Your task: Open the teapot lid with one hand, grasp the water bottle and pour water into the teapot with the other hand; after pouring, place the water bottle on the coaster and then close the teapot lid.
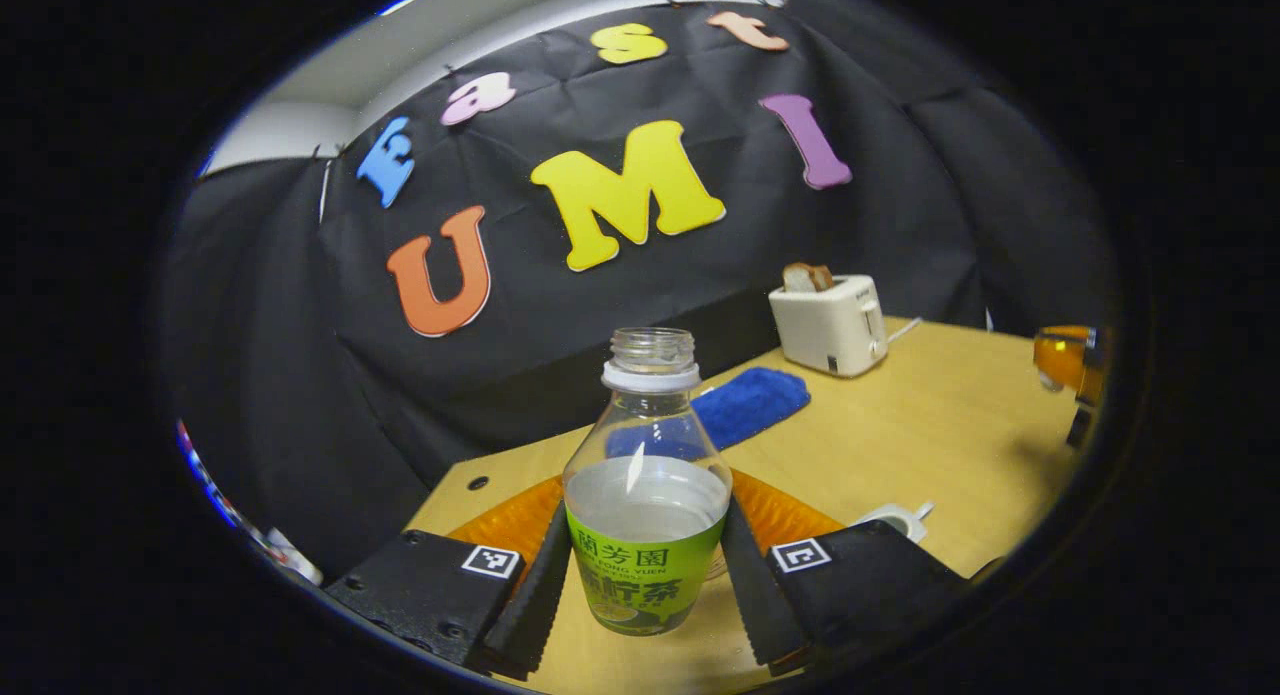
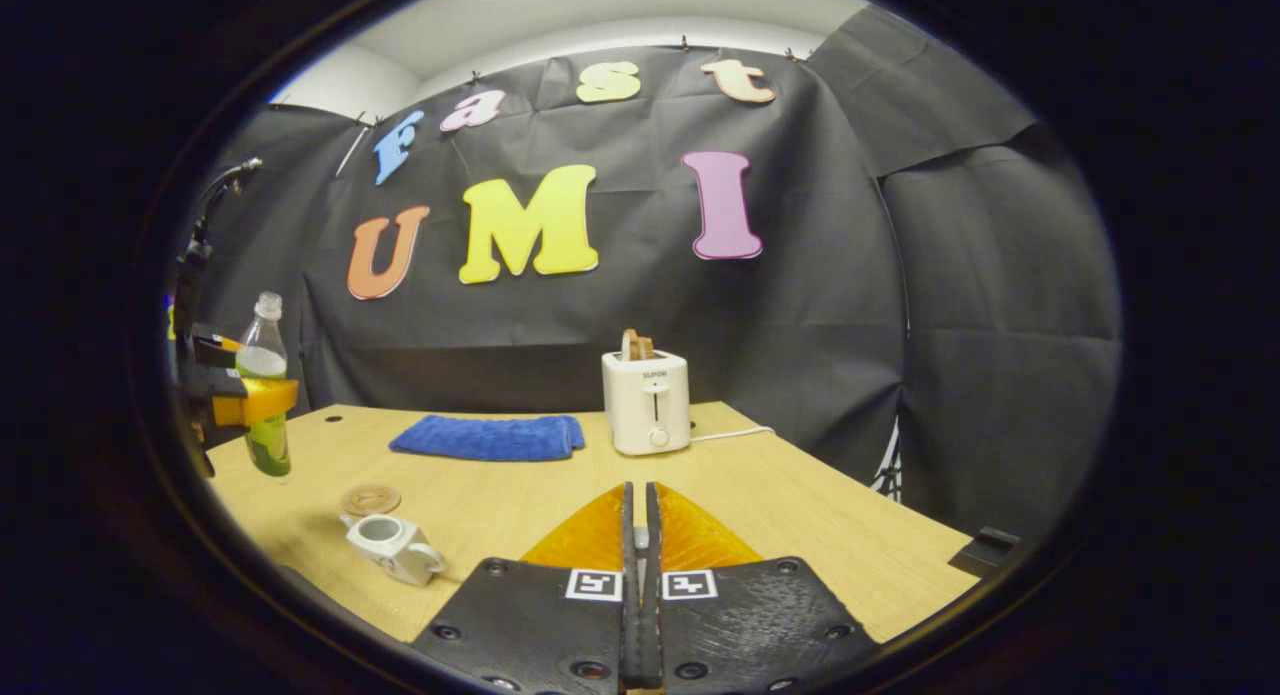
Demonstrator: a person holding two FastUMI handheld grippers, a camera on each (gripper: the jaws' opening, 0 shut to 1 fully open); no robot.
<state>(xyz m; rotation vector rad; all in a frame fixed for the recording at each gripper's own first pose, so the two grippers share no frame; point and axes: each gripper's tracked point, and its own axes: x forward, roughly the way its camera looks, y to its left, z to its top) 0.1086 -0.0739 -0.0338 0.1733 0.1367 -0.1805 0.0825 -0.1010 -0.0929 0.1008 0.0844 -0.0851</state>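
A: Why is the left gripper (image 1: 645, 585) holding the water bottle (image 1: 647, 495) upright?

B: It's uncapped and part full, so tilting would be spilling it early. Both fingers (image 1: 530, 600) are pressing the label, and in the right gripper view it is hanging just above the desk (image 2: 800, 515).

A: And the teapot (image 2: 392, 546)?

B: Sitting open-topped, left of the right gripper's fingers, with the coaster (image 2: 370, 499) just beyond it.

A: The right gripper (image 2: 638, 615)?

B: Fingers are pressing almost together; whether they are pinching a lid I cannot tell. It's pointing level, toward the toaster (image 2: 647, 402).
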